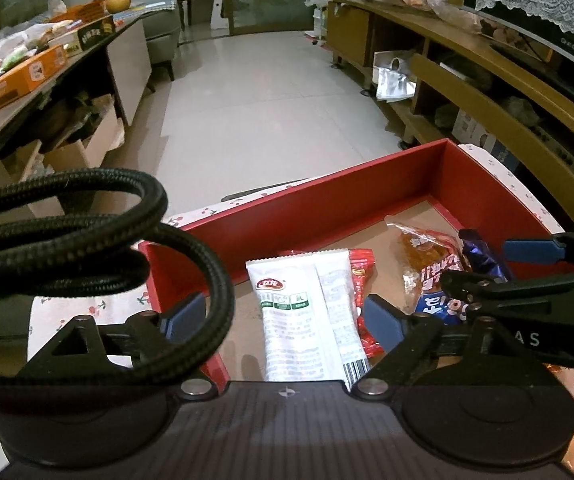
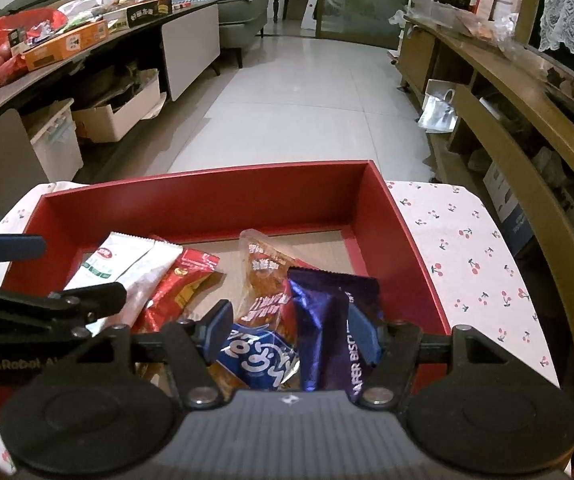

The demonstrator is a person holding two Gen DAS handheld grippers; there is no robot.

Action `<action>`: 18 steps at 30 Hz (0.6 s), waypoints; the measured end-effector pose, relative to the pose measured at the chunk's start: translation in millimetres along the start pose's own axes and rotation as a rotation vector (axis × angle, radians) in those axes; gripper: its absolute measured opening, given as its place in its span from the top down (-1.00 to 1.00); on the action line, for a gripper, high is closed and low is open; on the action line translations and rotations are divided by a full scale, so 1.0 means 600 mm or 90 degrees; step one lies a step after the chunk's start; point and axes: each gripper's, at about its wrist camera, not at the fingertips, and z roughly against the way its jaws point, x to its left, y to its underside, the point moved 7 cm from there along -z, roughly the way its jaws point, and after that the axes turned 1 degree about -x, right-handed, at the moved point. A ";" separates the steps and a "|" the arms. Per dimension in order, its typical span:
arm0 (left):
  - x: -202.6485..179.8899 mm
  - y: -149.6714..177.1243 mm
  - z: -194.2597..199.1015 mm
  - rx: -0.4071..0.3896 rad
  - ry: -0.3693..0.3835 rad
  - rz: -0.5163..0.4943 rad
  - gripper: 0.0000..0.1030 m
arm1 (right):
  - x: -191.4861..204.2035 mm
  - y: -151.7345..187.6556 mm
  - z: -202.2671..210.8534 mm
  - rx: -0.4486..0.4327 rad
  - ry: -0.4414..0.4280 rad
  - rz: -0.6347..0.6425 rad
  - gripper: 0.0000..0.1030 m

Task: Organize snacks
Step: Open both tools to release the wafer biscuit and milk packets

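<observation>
A red box sits on a cherry-print cloth and holds several snack packets. My left gripper is open, its blue pads wide apart on either side of a white packet that lies flat in the box, touching neither pad. Beside it lies a red packet. My right gripper is shut on a purple wafer packet that tilts up between its pads. A blue packet is crowded against the left pad, over an orange packet.
The cherry-print cloth covers a small table. A black cable loop hangs across the left wrist view. A long counter with boxes and bags runs along the left, wooden shelving along the right, tiled floor between.
</observation>
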 end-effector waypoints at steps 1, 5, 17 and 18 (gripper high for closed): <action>0.001 0.000 0.002 -0.001 -0.001 0.001 -0.76 | 0.000 0.000 0.001 0.000 -0.001 0.000 -0.35; 0.003 0.000 0.009 -0.008 -0.009 0.003 -0.84 | 0.001 -0.002 0.010 -0.008 0.001 -0.001 -0.35; 0.009 -0.008 0.039 -0.056 -0.040 -0.003 -1.00 | 0.002 -0.004 0.046 -0.033 -0.001 -0.011 -0.36; 0.009 -0.009 0.040 -0.057 -0.042 -0.004 -1.00 | 0.003 -0.004 0.048 -0.033 -0.001 -0.009 -0.36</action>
